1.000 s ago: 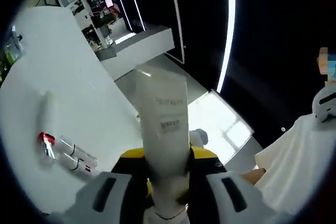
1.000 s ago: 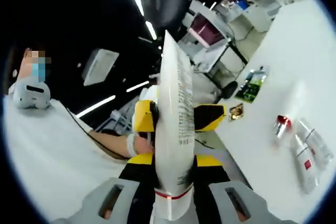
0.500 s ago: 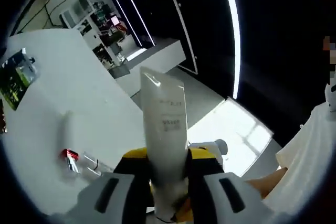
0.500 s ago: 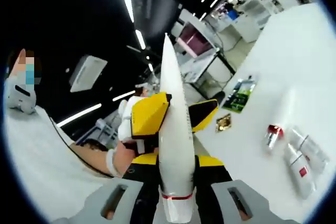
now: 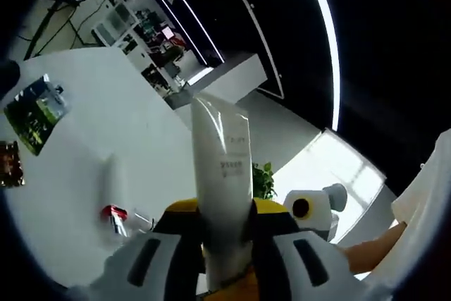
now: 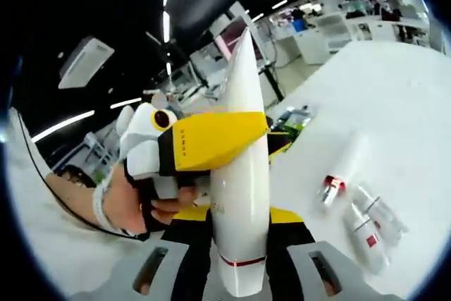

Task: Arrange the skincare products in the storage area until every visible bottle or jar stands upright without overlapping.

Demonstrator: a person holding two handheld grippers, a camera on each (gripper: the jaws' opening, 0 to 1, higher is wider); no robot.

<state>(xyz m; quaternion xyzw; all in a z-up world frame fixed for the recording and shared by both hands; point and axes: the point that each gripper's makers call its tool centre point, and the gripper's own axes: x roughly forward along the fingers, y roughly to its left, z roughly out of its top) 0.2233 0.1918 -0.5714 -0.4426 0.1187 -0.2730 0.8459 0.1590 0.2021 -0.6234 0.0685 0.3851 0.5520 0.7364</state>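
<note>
White plastic forms the tube (image 6: 242,174), which is held up in the air above the desk (image 6: 394,103) and clamped by both grippers at once.

In the right gripper view, the right gripper (image 6: 239,273) is closed on the tube's lower end, just above its cap. The tube rises from there to a narrow sealed tip. The left gripper (image 6: 211,142), yellow and black, crosses the tube's middle from the left and is gripped by a hand (image 6: 130,202).

In the left gripper view, the left gripper (image 5: 224,262) has its fingers (image 5: 151,266) clenched on the same tube (image 5: 224,174), with the flat crimped end pointing up and printed text visible on its face. The right gripper (image 5: 310,209) is seen just beyond, to the right.

Farther off, on the desk, a white tube with a red end (image 6: 342,167) lies flat. Two small clear tubes (image 6: 370,220) lie beside it, side by side. In the left gripper view these items are partly hidden behind the gripper; the red end (image 5: 114,213) is visible. A green packet (image 5: 36,112) lies flat farther along the desk (image 5: 106,125), with a small gold packet (image 5: 8,163) near it. The green packet (image 6: 292,118) is also seen past the tube in the right gripper view.
</note>
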